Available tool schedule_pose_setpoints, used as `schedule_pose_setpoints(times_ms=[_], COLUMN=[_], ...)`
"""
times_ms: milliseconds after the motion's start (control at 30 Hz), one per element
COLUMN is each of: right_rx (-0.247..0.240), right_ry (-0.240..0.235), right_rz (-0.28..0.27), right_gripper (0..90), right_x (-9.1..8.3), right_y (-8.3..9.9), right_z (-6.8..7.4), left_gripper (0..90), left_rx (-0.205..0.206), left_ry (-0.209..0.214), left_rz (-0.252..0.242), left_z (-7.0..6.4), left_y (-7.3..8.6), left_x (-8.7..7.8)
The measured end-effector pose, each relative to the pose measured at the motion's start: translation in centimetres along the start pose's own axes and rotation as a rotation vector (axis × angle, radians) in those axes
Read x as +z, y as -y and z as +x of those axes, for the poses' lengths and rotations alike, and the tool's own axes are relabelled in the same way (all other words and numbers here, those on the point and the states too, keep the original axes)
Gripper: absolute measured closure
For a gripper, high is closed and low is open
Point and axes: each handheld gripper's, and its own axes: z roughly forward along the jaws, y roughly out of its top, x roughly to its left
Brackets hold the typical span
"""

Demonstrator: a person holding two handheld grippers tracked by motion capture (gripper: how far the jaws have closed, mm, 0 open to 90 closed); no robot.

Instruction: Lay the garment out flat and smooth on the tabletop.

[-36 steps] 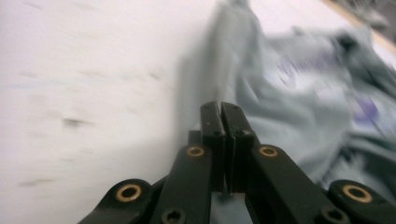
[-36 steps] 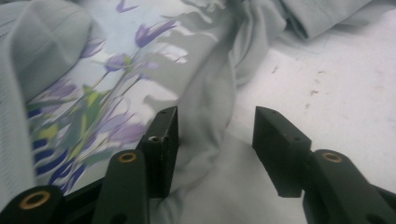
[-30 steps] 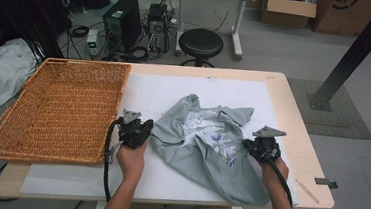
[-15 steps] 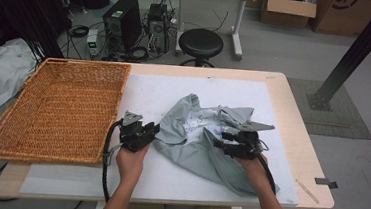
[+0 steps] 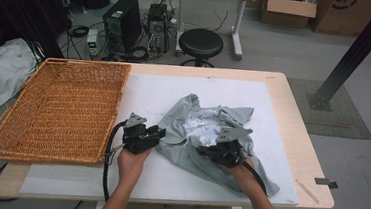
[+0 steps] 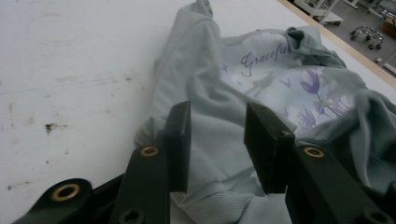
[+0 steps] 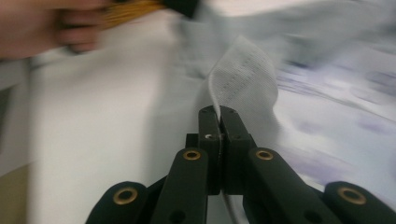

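On the white table mat (image 5: pixel 154 94), the crumpled grey printed T-shirt (image 5: pixel 196 130) is lying beside the woven wicker tray (image 5: pixel 57 109). The left gripper (image 6: pixel 217 140) is standing open astride the shirt's edge. The right gripper (image 7: pixel 218 116) is pinching a ribbed hem, jaws fully together.

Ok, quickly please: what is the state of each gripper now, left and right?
Left gripper: open, its jaws on either side of a fold of the grey shirt, not yet closed on it.
Right gripper: shut on the shirt's ribbed hem.
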Motion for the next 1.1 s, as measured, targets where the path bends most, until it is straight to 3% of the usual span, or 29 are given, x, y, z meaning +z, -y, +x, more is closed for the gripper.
schedule_pose_setpoints(times_ms=[33,133,200,267,333,400,467,533,600,633,667,700,767,833,933,1000,1067,1100], right_rx=[-0.044,-0.129,-0.149,-0.14,-0.145,-0.109,-0.045,0.019,0.069,0.101,0.12,0.167,0.199,0.218,0.225,0.214,0.219,0.225], right_ry=[-0.079,-0.177,-0.227,-0.3,-0.323,-0.305,-0.23,-0.065,0.11,0.247,0.317,0.412,0.456,0.476,0.48,0.479,0.488,0.489], right_rz=[0.007,0.063,0.11,0.156,0.166,0.103,0.003,-0.035,0.009,0.049,0.072,0.117,0.142,0.159,0.154,0.143,0.136,0.128], right_gripper=[89.1,89.0,88.6,79.9,72.6,65.0,63.2,59.2,58.9,57.8,57.3,56.9,57.0,57.2,57.4,57.0,54.8,54.6], right_x=[0.3,1.3,1.9,2.2,1.5,-0.3,-3.1,-5.8,-7.4,-8.2,-8.7,-9.2,-9.4,-9.2,-8.8,-8.7,-8.8,-9.0], right_y=[-0.3,-0.5,-0.2,0.4,0.7,0.8,0.8,1.1,1.6,2.2,2.6,3.6,4.9,5.9,6.7,7.0,7.1,7.1], right_z=[1.0,3.3,4.2,4.9,5.4,5.1,3.9,1.7,-0.1,-1.2,-1.9,-3.1,-4.0,-4.5,-4.7,-4.7,-4.8,-4.8], left_gripper=[61.6,61.4,61.3,60.9,60.1,59.1,58.5,57.4,56.0,55.9,55.9,55.8,55.6,54.2,52.4,56.4,68.1,80.8], left_rx=[0.004,0.007,0.001,-0.002,-0.013,-0.028,-0.039,-0.051,-0.076,-0.089,-0.089,-0.117,-0.119,-0.108,-0.073,-0.045,0.0,0.026], left_ry=[0.006,0.011,0.019,0.031,0.05,0.073,0.097,0.123,0.172,0.204,0.204,0.3,0.379,0.401,0.361,0.346,0.329,0.318], left_rz=[0.003,0.016,0.027,0.045,0.065,0.083,0.102,0.126,0.146,0.148,0.148,0.17,0.21,0.237,0.3,0.324,0.342,0.343], left_z=[0.0,0.0,-0.1,-0.1,-0.3,-0.3,-0.4,-0.6,-0.8,-0.8,-0.8,-1.3,-2.1,-2.8,-3.6,-3.9,-4.3,-4.4], left_y=[0.0,0.1,0.1,0.1,0.4,0.8,1.3,1.9,2.5,2.7,2.7,3.1,3.4,3.5,3.6,3.9,4.2,4.3], left_x=[0.0,0.0,0.0,-0.1,-0.2,-0.4,-0.7,-0.9,-1.3,-1.4,-1.4,-1.6,-1.4,-1.2,-0.2,0.3,0.5,0.5])
